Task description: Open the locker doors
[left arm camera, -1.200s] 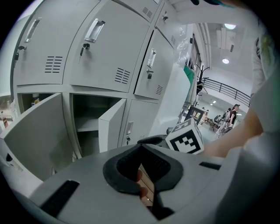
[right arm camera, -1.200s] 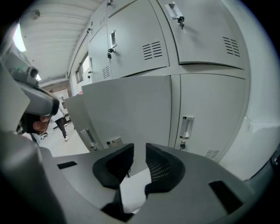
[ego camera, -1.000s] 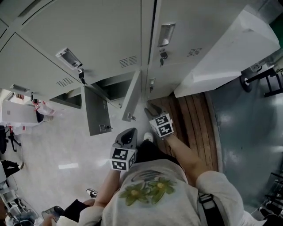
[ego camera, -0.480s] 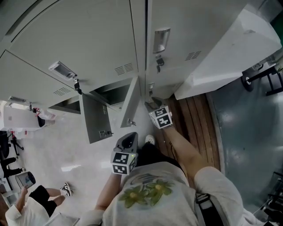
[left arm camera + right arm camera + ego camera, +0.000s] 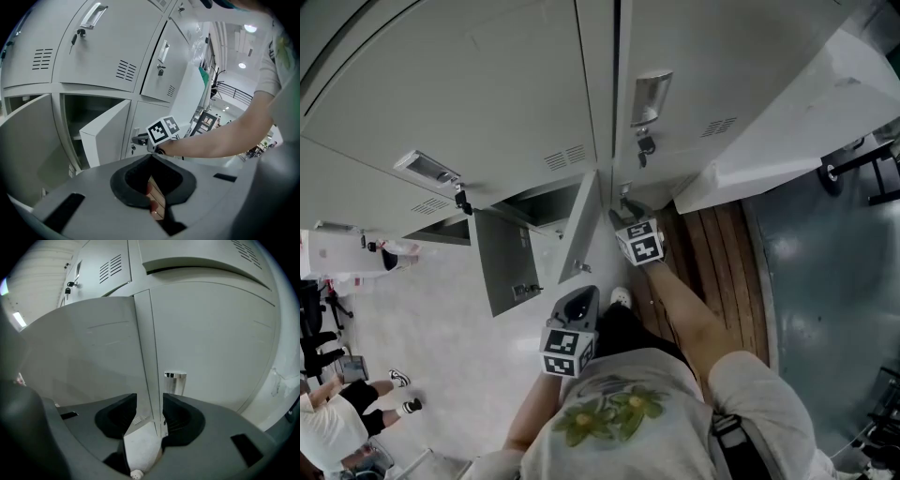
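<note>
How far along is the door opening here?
Done: two lower doors stand open. In hand: the right gripper, jaws just opened with nothing gripped, points at the handle of the next closed lower door. Left: that door and the shut upper doors.

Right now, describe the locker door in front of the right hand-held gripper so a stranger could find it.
On the grey locker bank, look along the bottom row, where two doors hang open. Just right of them, ahead of the right hand-held gripper, is the door: shut, with a chrome handle by its left edge.
</note>
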### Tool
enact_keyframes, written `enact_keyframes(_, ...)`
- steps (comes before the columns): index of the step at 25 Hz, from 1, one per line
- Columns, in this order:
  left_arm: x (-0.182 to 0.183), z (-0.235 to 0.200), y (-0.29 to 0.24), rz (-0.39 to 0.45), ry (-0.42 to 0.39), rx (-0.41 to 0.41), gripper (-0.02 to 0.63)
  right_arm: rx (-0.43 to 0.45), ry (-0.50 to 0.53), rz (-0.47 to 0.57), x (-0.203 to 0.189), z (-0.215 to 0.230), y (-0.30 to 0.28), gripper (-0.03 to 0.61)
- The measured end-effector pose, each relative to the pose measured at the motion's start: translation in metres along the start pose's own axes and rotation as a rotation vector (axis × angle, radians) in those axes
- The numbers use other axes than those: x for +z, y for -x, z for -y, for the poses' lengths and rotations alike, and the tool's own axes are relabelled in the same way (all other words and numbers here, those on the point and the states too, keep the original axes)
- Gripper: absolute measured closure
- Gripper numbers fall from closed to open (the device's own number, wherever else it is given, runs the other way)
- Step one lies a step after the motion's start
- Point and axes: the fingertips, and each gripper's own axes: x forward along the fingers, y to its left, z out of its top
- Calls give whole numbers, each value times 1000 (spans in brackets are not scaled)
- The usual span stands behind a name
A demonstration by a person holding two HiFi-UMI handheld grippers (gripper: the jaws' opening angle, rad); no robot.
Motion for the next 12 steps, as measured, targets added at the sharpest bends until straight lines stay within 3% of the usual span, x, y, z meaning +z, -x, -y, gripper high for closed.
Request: enact_keyframes(12,-3,3,-8,-19,-13,-24,584,-49,-69,-37,-4,21,-28,413)
